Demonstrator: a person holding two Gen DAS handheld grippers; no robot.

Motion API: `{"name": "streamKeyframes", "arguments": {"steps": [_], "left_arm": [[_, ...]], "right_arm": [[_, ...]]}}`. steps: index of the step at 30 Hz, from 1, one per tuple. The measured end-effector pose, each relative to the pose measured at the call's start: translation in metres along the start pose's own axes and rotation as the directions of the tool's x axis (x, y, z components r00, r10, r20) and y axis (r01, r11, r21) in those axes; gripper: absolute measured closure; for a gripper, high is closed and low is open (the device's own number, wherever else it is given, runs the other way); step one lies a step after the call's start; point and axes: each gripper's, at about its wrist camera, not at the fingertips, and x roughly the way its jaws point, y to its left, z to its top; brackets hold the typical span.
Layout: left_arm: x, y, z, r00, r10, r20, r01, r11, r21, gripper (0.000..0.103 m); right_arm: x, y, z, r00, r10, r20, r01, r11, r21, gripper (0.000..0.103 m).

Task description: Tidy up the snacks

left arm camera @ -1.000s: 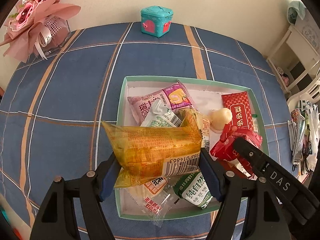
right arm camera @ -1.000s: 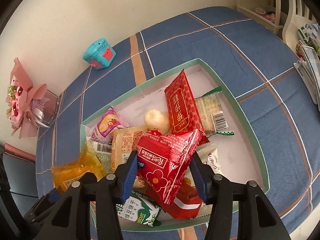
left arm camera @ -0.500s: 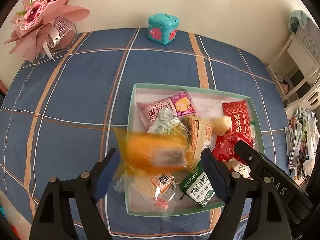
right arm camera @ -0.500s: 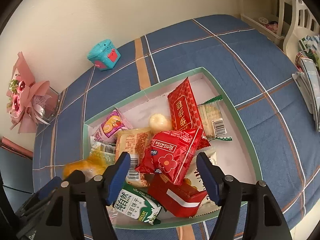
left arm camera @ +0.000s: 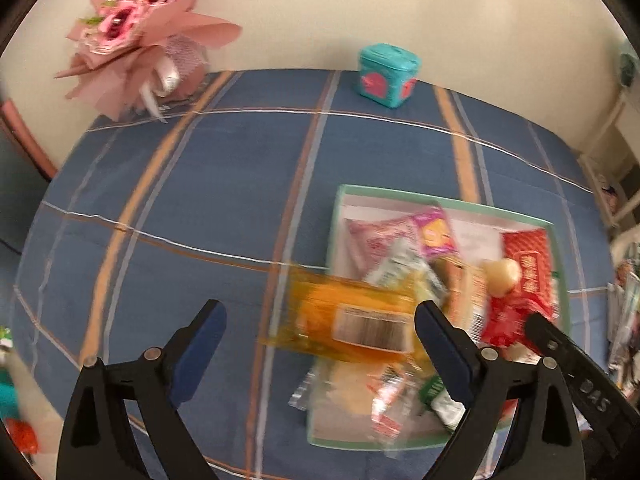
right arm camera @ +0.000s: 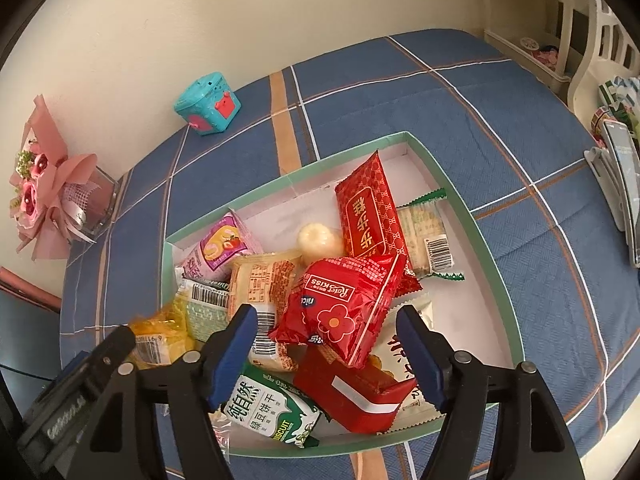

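Note:
A green-rimmed box (right arm camera: 452,192) on the blue plaid cloth holds several snack packs. My left gripper (left arm camera: 318,330) is open and empty, left of the box. The yellow snack pack (left arm camera: 352,320) lies blurred across the box's left rim (left arm camera: 334,224); it also shows in the right wrist view (right arm camera: 158,336). My right gripper (right arm camera: 326,330) is open over the box's near end. The red flower-print pack (right arm camera: 344,308) lies loose on the pile between its fingers. A red box (right arm camera: 356,396) and a green biscuit pack (right arm camera: 268,412) lie beneath.
A teal toy box (left arm camera: 386,74) and a pink bouquet (left arm camera: 140,40) stand at the far edge by the wall. A white chair and stacked items (right arm camera: 616,168) are to the right. Bare cloth (left arm camera: 208,200) lies left of the box.
Both grippers opened. The yellow pack dropped from the left gripper onto the box's left rim; the red pack dropped from the right gripper onto the pile. The left gripper swung left.

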Motion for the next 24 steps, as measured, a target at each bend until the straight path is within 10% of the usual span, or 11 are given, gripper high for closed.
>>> {"name": "streamKeyframes", "arguments": {"steps": [8,24], "left_arm": [[0.002,0.018,0.004,0.990,0.140,0.026,-0.140,0.990,-0.031,0.008],[-0.008,0.023,-0.001,0.957,0.285,0.051,-0.286,0.958,0.000,0.008]], "right_arm": [[-0.004,0.018,-0.004,0.999,-0.030,0.033,0.033,0.995,-0.094,0.000],[-0.011,0.039,-0.016,0.996,-0.060,0.071,0.073,0.978,-0.195,0.000]]}}
